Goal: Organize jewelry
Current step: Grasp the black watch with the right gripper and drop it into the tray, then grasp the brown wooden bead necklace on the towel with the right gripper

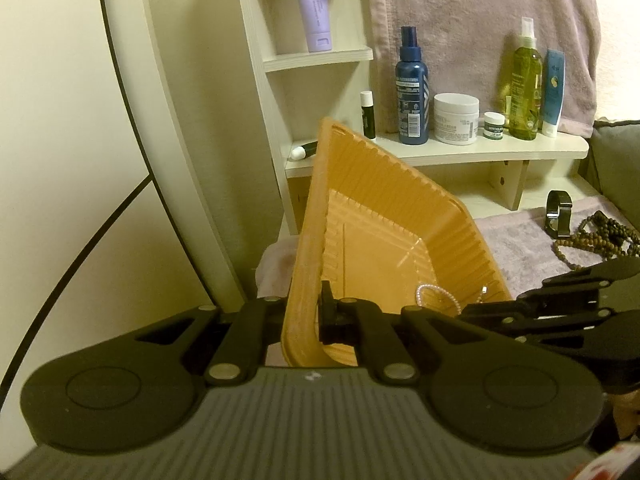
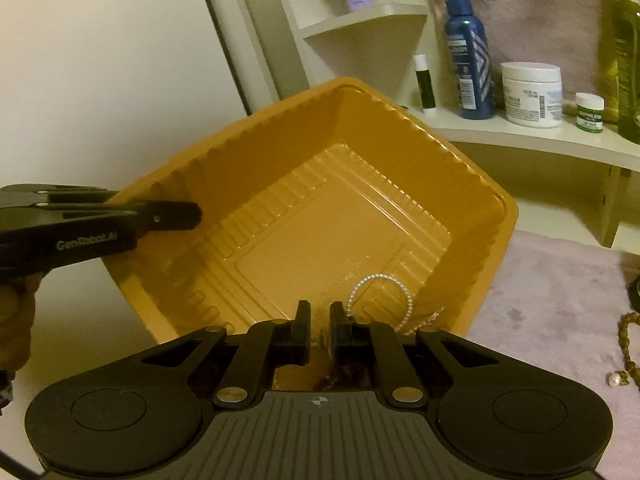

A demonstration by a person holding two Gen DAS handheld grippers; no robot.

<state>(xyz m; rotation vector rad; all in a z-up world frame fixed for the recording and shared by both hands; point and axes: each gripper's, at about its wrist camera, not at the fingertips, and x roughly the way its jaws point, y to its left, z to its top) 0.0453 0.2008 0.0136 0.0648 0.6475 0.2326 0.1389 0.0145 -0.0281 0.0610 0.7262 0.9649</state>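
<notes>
**Tilted orange tray, pearl bracelet in its low corner**

The right gripper point(image 2: 320, 322) hangs just over the near rim of the orange plastic tray point(image 2: 280, 128), its black pads a little apart with nothing between them. Just beyond its right finger lies the pearl bracelet point(image 2: 382, 300), a small loop of white beads resting on the tray's ribbed floor near the low corner, close to the pad but not touching it.

The left gripper point(image 1: 308, 320) is clamped on the tray's thin side wall, one finger point(image 1: 328, 312) inside and the other hidden outside. The tray is glossy, square with rounded corners and fluted sides, and it is held tipped up off the surface. Most of its floor is bare.

To the right, on a soft pale pink cloth point(image 1: 516, 240), a string of brown wooden beads point(image 1: 592, 236) lies in a loose heap beside a dark watch point(image 1: 558, 212), well apart from the tray. There is open cloth between the tray's edge and these pieces.

Farther back, a cream wooden shelf point(image 1: 480, 150) carries a blue spray bottle point(image 1: 412, 92), a white cream jar point(image 1: 456, 118), a small green-labelled pot point(image 1: 493, 126) and a yellow-green spray bottle point(image 1: 526, 80).
</notes>
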